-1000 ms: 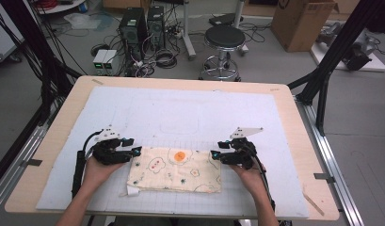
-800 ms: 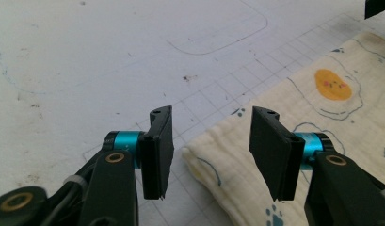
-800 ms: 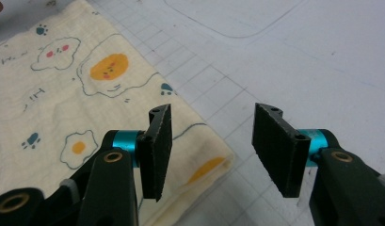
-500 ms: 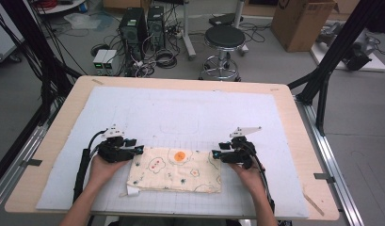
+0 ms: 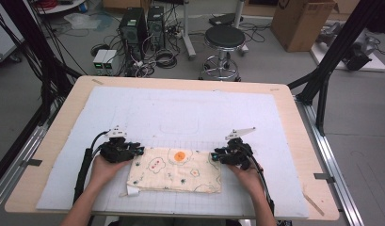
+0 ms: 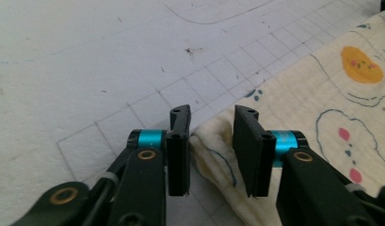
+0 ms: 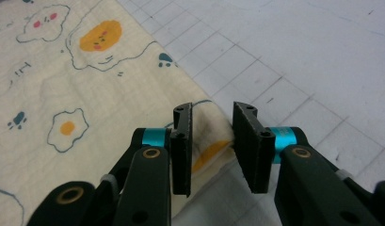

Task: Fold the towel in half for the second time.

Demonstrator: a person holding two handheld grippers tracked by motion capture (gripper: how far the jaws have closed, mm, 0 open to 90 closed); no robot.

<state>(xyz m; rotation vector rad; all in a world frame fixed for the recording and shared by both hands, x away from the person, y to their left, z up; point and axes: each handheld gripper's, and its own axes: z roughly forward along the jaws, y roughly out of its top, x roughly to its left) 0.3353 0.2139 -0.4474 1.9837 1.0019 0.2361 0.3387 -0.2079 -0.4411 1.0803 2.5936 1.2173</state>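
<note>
A cream cloth (image 5: 176,167) printed with fried eggs and paw marks lies folded flat on the white gridded mat (image 5: 180,113), near the table's front edge. My left gripper (image 5: 138,150) is at its far left corner. In the left gripper view the jaws (image 6: 211,113) have just been closing, and a puckered cloth corner (image 6: 213,141) lies in the gap between them. My right gripper (image 5: 214,156) is at the far right corner. Its jaws (image 7: 212,110) have also just been closing, with the cloth corner (image 7: 206,136) between them and a gap still showing.
The mat covers most of a wooden table (image 5: 72,99). Its whole far half is bare mat. Beyond the table stand a black stool (image 5: 225,40), computer cases (image 5: 143,23), floor cables and a cardboard box (image 5: 303,21). Black frame posts (image 5: 331,61) flank both sides.
Both pairs of jaws look narrower around the cloth's far corners. The hands and the cloth lie about where they were.
</note>
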